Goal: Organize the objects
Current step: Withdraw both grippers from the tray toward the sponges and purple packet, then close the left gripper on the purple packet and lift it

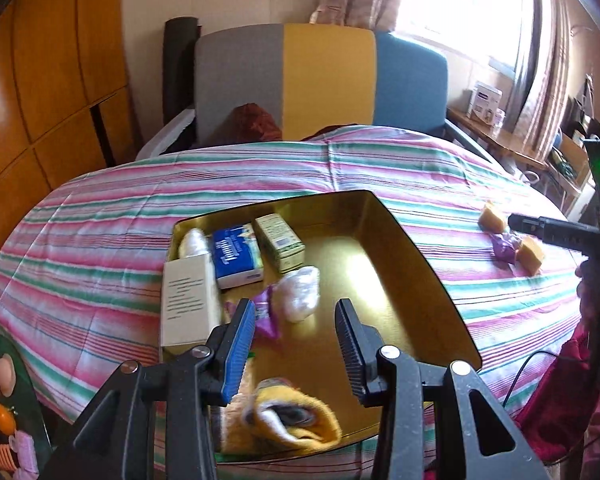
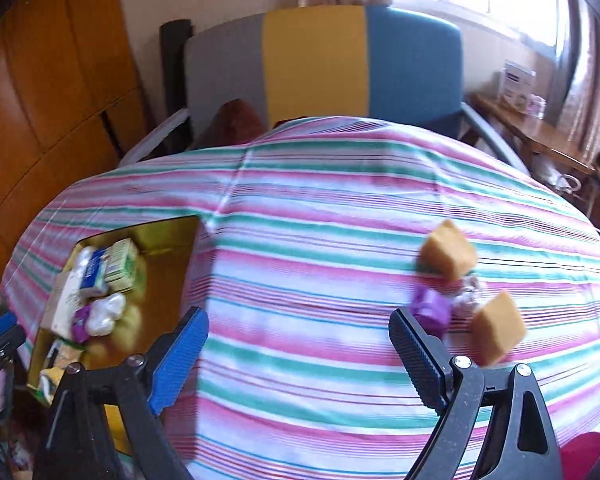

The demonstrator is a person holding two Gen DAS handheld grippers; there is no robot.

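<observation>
Striped cloth (image 2: 320,240) covers worktop. Gold tray (image 1: 412,248) holds boxes, packets. Left claw (image 1: 296,344) part-spread, empty, above tray. Right claw (image 2: 300,356) spread wide, empty, near sponge blocks (image 2: 448,254) and purple packet (image 2: 432,304).

Boxes (image 1: 238,254) lie in tray (image 1: 420,264), sponges (image 2: 448,255) right.

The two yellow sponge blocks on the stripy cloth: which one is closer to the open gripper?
The nearer sponge block, just right of the right gripper. The other sponge block sits farther back, beyond the purple packet.
</observation>
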